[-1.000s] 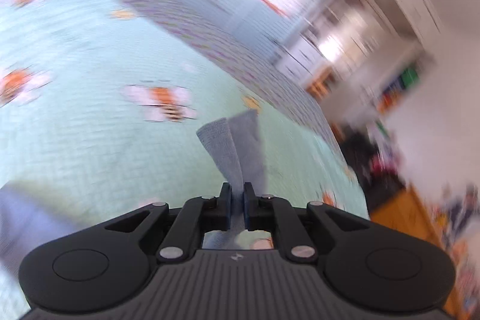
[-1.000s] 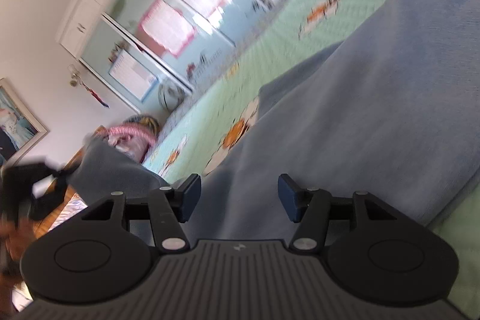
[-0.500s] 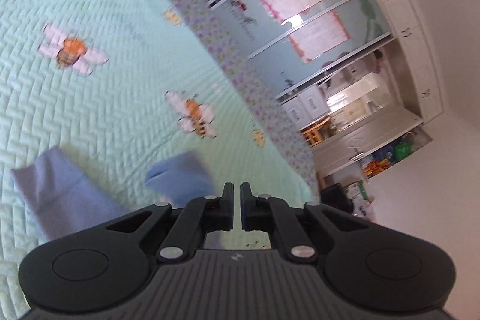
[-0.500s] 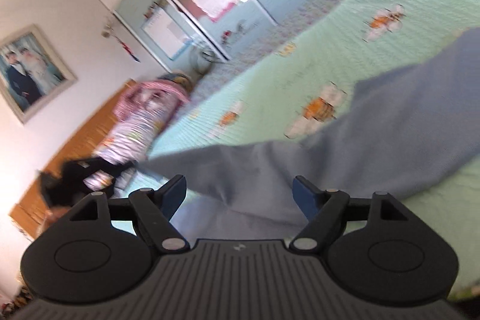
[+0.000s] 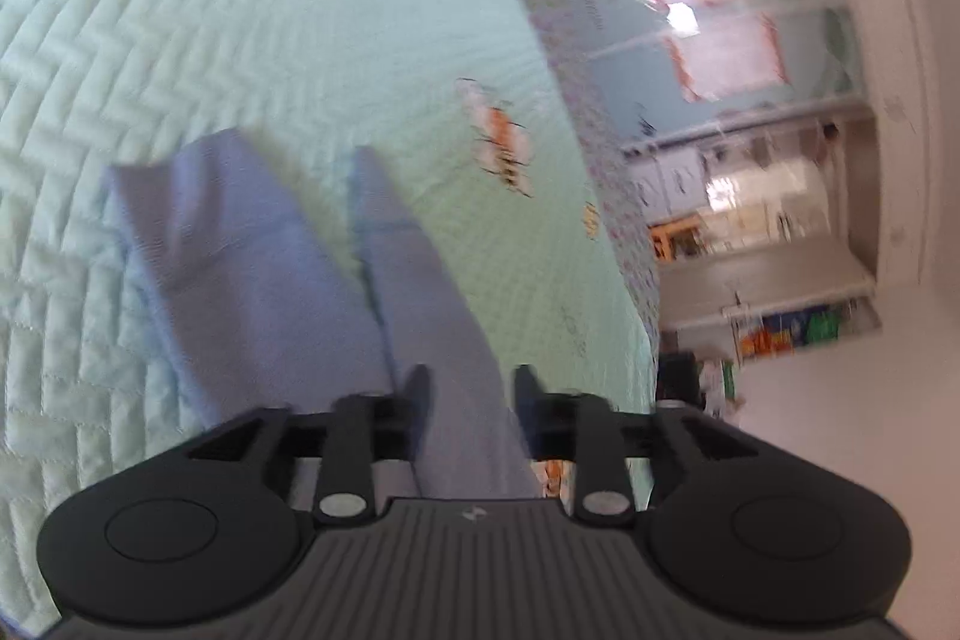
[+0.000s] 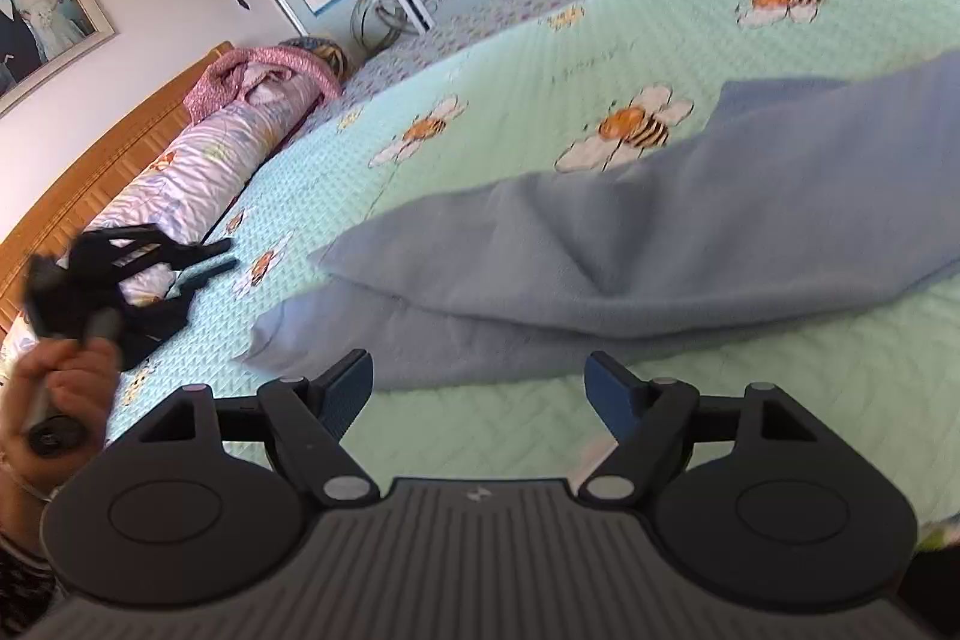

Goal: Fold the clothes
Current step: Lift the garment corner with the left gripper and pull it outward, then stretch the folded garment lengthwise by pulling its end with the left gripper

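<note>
Risk: my left claw (image 5: pixel 471 388), jaws opening astride the blue trousers (image 5: pixel 288 268), could snag them; right claw (image 6: pixel 480 388) wide, empty.

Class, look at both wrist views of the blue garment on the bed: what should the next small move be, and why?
Probably lower the right gripper onto the near edge of the blue garment and close. Its jaws stand open and empty just short of that edge, while the left gripper is opening with cloth between its fingers, and the garment lies loosely doubled on the quilt.
</note>
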{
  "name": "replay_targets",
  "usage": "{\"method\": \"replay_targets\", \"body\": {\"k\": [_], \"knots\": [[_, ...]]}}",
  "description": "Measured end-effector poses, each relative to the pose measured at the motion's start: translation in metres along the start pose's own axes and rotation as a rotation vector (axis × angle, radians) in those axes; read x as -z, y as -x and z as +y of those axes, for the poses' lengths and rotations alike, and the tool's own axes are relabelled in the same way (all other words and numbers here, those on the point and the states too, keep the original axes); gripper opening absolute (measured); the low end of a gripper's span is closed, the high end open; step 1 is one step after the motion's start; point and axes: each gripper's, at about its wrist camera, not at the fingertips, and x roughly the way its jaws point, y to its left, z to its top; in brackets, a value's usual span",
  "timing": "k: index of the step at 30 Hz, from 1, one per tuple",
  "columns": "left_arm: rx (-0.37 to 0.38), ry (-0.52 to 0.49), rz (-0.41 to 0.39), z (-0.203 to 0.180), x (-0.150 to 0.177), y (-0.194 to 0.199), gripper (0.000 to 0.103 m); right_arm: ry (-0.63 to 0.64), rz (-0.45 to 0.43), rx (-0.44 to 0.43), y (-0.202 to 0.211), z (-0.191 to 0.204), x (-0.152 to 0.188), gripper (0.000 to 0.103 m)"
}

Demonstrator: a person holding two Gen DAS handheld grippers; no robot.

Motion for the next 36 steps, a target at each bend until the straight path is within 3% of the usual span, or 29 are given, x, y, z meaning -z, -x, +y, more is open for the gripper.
{"method": "replay_targets", "body": {"k": [5, 12, 24, 28, 34, 36], "knots": [[0.028, 0.042, -0.033, 0.010, -0.035, -0.026, 0.056, -0.023, 0.032, 0.019, 0.001, -0.001, 0.002, 0.079], [-0.065, 0.016, -0.006, 0.015, -0.067, -0.071, 0.057, -0.056, 0.081, 0.064, -0.011, -0.008, -0.001, 0.079], [-0.153, -0.116, 0.006, 0.003, -0.076, -0.113, 0.059, -0.077, 0.148, 0.108, -0.031, -0.014, -0.002, 0.079], [-0.205, -0.188, -0.007, -0.003, -0.069, -0.116, 0.054, -0.083, 0.161, 0.124, -0.034, -0.017, -0.001, 0.079], [-0.317, -0.307, -0.031, -0.003, -0.062, -0.117, 0.019, -0.076, 0.159, 0.139, -0.033, -0.019, 0.000, 0.079], [-0.306, -0.301, -0.035, -0.001, -0.063, -0.117, 0.016, -0.068, 0.157, 0.143, -0.032, -0.018, 0.000, 0.079]]}}
